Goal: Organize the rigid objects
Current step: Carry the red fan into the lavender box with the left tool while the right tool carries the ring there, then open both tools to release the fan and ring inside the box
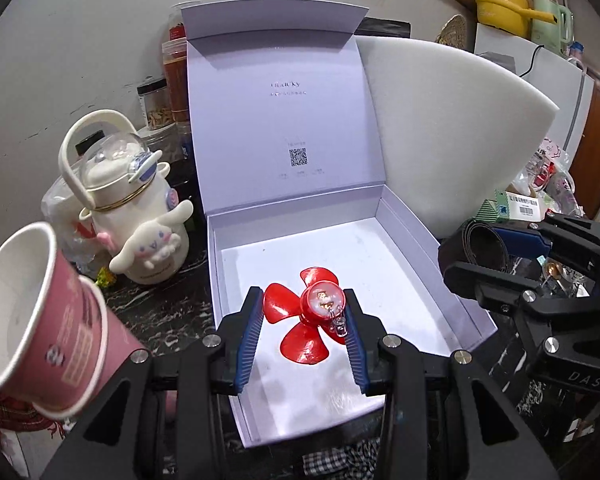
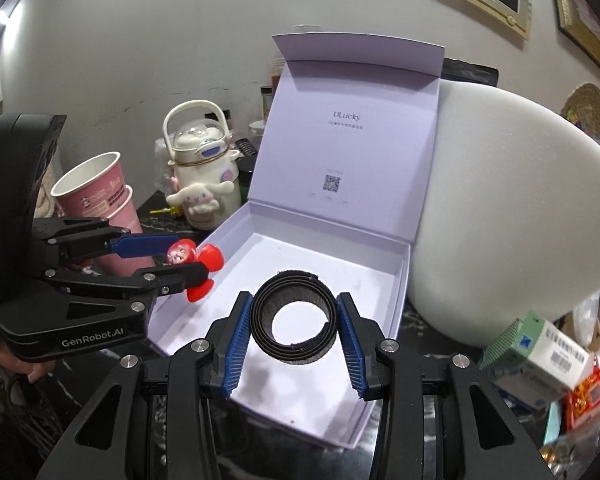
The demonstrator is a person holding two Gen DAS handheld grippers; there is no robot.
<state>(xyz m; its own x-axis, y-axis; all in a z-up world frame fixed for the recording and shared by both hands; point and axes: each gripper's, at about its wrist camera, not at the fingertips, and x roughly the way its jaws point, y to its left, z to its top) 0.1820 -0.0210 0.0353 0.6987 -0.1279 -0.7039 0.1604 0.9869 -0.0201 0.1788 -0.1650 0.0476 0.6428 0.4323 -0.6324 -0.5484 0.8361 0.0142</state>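
An open lilac gift box with its lid propped up stands on the dark counter. My left gripper is shut on a red plastic fan blade and holds it above the box's near left part. My right gripper is shut on a black rolled belt coil and holds it above the box's front edge, at the box's right side in the left wrist view.
Stacked pink paper cups and a white cartoon kettle bottle stand left of the box. A large white foam block leans right of it. Jars stand behind; small boxes and clutter lie at the right.
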